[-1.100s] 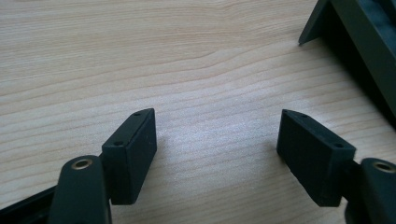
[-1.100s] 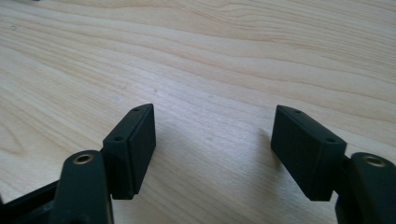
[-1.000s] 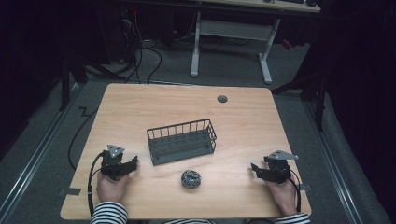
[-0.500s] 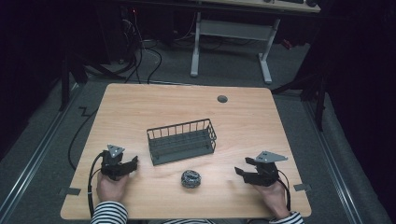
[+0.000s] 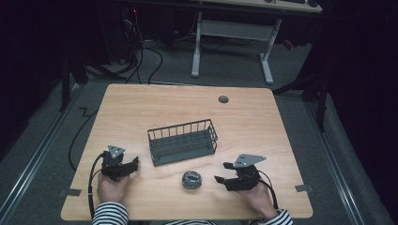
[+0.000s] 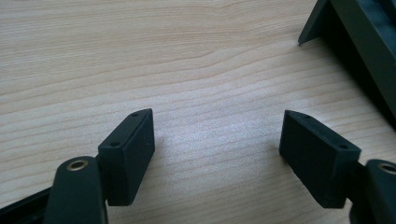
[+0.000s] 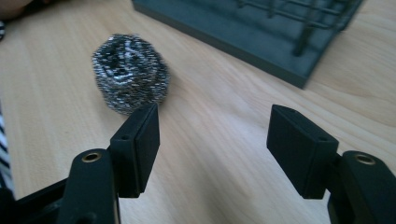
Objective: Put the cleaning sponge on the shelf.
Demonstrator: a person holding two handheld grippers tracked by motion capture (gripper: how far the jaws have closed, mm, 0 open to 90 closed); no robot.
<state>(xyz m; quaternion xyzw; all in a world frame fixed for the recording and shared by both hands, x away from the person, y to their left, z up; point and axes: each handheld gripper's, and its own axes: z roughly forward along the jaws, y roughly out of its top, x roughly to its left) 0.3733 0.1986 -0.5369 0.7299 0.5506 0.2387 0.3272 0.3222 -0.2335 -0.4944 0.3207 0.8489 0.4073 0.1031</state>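
Note:
A steel wool scouring ball [image 5: 191, 180] lies on the wooden table [image 5: 263, 126] near its front edge, just in front of a dark wire basket [image 5: 183, 141]. My right gripper [image 5: 222, 172] is open to the right of the ball, a short gap away, jaws pointing at it. In the right gripper view the ball [image 7: 130, 73] sits beyond the left jaw, with the basket [image 7: 261, 25] behind it. My left gripper [image 5: 133, 164] rests open at the front left, with bare wood between its jaws [image 6: 217, 140]. A corner of the basket [image 6: 359, 51] shows in the left gripper view.
A small grey round grommet [image 5: 223, 99] is set in the table near its far edge. A white desk frame [image 5: 234, 33] and cables stand on the dark floor behind the table. Striped sleeves [image 5: 110, 215] enter at the bottom.
My right gripper has moved left along the table's front edge toward the steel wool ball. The left gripper, ball and basket have stayed put.

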